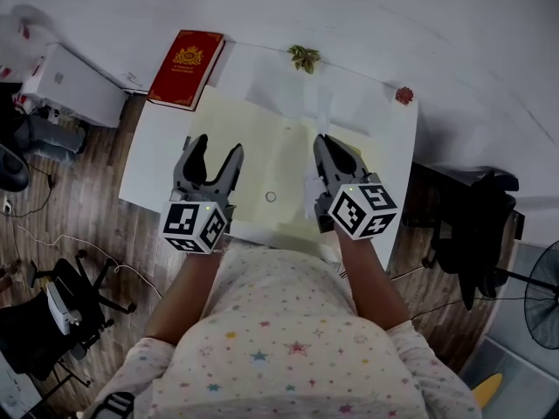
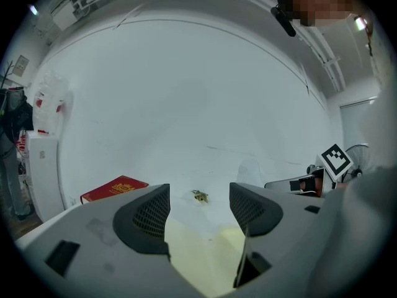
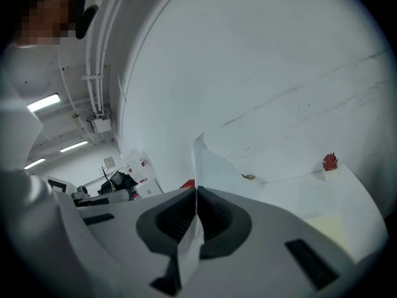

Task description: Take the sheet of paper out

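A pale yellow envelope (image 1: 262,147) lies flat on the white table (image 1: 148,160), with a small round clasp near its front edge. My right gripper (image 1: 326,147) hangs over the envelope's right side and is shut on a white sheet of paper (image 3: 208,166). In the right gripper view the sheet stands edge-on between the closed jaws (image 3: 196,194) and rises above them. My left gripper (image 1: 217,151) is open over the envelope's left part, with only the yellow envelope (image 2: 198,253) showing between its jaws (image 2: 200,203).
A red book (image 1: 187,68) lies at the table's back left corner. A small yellow-green ornament (image 1: 304,57) sits at the back edge and a small red flower (image 1: 403,95) at the back right. A white cabinet (image 1: 74,85) stands to the left, a black chair (image 1: 476,225) to the right.
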